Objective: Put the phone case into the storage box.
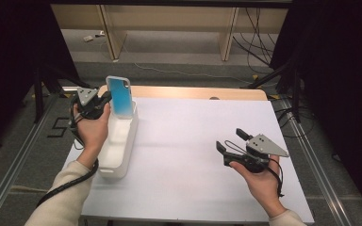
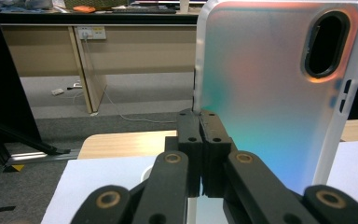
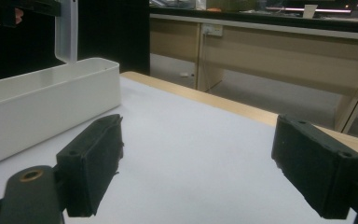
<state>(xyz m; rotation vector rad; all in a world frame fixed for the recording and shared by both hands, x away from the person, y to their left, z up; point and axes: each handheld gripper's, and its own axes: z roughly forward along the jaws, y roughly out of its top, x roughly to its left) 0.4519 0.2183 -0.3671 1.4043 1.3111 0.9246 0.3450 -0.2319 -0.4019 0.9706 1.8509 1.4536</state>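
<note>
Phone case (image 2: 270, 93), frosted and round-cornered, pinched upright over white oblong bin (image 1: 118, 141).

A frosted translucent phone case with a blue-green sheen and a dark oval camera cutout (image 1: 120, 96) is held upright by its edge above the far end of a long white plastic tray (image 1: 104, 168). The tray lies lengthwise at the left side of the white worktop (image 1: 193, 155).

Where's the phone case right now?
In the high view the phone case stands upright at far left, over the far end of the white tray, pinched at its edge by the left tool.
</note>
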